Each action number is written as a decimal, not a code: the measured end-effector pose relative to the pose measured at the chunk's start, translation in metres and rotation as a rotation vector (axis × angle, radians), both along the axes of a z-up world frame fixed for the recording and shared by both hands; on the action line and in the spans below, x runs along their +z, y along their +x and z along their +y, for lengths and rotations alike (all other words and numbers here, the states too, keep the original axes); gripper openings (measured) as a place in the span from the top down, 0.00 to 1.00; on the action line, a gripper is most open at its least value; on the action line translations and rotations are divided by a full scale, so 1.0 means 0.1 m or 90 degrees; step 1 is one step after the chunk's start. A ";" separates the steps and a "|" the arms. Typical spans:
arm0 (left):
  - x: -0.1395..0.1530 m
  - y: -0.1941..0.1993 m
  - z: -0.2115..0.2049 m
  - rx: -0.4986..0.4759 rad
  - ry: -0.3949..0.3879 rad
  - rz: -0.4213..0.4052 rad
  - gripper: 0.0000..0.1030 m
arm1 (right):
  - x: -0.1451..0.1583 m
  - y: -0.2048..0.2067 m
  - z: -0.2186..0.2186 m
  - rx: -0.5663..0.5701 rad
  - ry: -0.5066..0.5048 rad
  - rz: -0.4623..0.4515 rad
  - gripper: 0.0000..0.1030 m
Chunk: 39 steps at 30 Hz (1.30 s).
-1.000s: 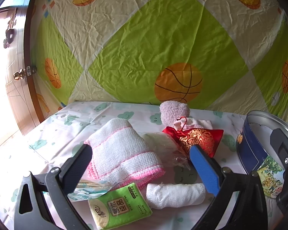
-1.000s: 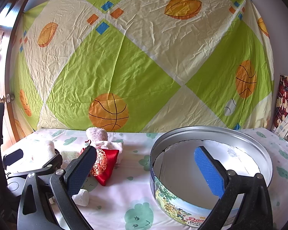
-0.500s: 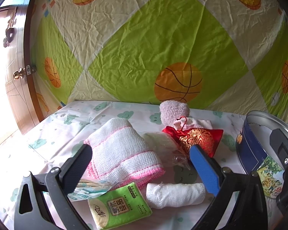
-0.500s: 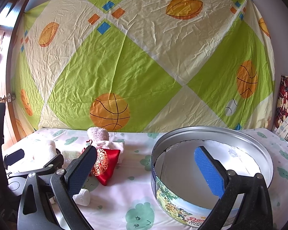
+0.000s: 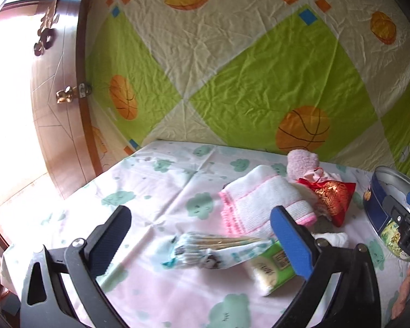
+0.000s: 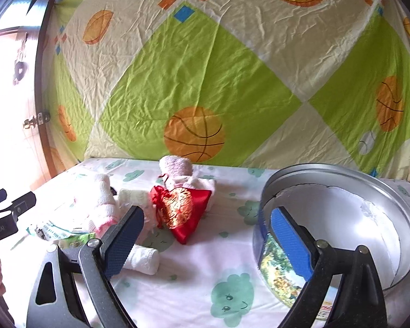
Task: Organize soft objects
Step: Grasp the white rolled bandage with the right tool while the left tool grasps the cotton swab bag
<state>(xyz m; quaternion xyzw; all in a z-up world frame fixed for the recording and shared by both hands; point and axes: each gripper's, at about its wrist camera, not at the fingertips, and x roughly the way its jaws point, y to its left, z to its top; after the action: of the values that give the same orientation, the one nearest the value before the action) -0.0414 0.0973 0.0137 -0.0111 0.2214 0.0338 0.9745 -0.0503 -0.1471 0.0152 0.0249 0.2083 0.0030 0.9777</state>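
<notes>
My left gripper (image 5: pixel 202 236) is open and low over the tablecloth, with a clear packet of swabs (image 5: pixel 213 248) lying just beyond its fingers and touching neither. A green tissue pack (image 5: pixel 270 270) sits by its right finger. A folded white-pink towel (image 5: pixel 262 199), a red pouch (image 5: pixel 333 196), a pink fluffy sock (image 5: pixel 303 161) and a white cloth roll (image 5: pixel 333 239) lie further right. My right gripper (image 6: pixel 205 240) is open, its jaws closing with nothing between them. It faces the red pouch (image 6: pixel 180 207), with the cloth roll (image 6: pixel 142 259) by its left finger and the round tin (image 6: pixel 341 180) behind its right one.
A patterned sheet hangs behind the table. A wooden door (image 5: pixel 49 125) stands at the left. The tin (image 5: pixel 388 191) is open and lined in white. My left gripper (image 6: pixel 11 207) shows at the right wrist view's left edge, with a hand below it.
My left gripper has shifted left, so the pile now lies to its right and the swab packet lies ahead of its fingers. The right gripper has turned left towards the pouch.
</notes>
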 end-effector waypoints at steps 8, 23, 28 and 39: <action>-0.15 -0.09 0.68 0.017 -0.012 0.070 0.00 | -0.17 0.26 0.29 0.160 -0.023 0.106 0.22; -0.21 -0.12 0.79 -0.105 0.009 0.144 0.00 | -0.51 0.69 0.92 0.348 -0.201 0.234 0.48; -0.16 0.00 0.59 -0.202 0.088 0.141 0.00 | -0.50 0.51 0.77 0.307 -0.135 0.250 0.68; -0.30 0.55 0.13 -0.404 0.200 0.192 0.11 | -0.41 0.17 0.10 0.242 0.089 0.215 0.68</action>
<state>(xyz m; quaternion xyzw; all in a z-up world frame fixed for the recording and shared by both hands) 0.0139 0.1105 -0.0166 0.2128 0.3471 -0.2350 0.8826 -0.0334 -0.1368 -0.0262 0.0527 0.3691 0.1968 0.9068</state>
